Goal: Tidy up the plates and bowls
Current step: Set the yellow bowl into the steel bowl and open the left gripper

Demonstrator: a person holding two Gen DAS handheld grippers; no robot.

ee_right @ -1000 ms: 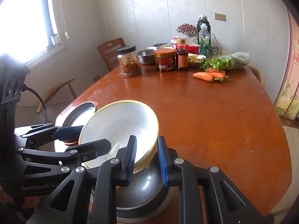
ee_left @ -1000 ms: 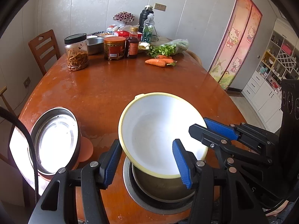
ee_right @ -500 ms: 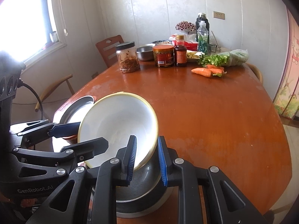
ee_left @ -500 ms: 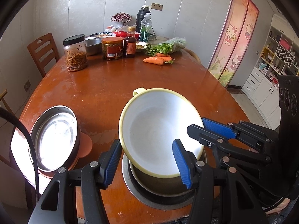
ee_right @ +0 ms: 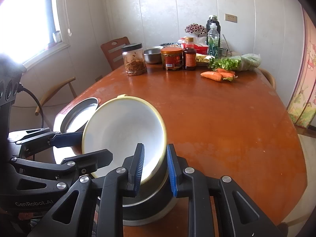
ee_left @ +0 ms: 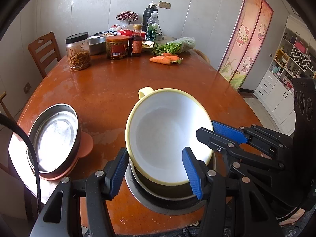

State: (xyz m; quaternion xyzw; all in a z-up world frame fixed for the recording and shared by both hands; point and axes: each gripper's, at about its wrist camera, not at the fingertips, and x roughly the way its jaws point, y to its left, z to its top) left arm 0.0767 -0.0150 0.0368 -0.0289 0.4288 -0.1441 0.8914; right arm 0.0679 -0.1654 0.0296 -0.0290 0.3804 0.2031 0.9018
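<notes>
Your right gripper [ee_right: 155, 166] is pinched tight on the near rim of the white bowl with the yellow rim and small yellow handle [ee_left: 167, 134]. The bowl is tipped up, with its low edge sitting in the round steel bowl [ee_left: 169, 195] at the near edge of the brown wooden table [ee_left: 122, 90].

Your left gripper [ee_left: 156, 170] is partly open. Its blue pads sit on each side of the white bowl's near edge. I think they are not pressing on it, but the view there is not clear enough to be sure.

So only one thin pinch on the rim holds the bowl up. If that pinch slips, the bowl can drop and bang into the steel bowl. It could also swing sideways and slide off the table edge.

If you push down at a slant, the steel bowl may skid on the smooth table.

The steel dish on the orange plastic lid [ee_left: 53, 140] sits well to the left, so mind it with your left gripper.
</notes>
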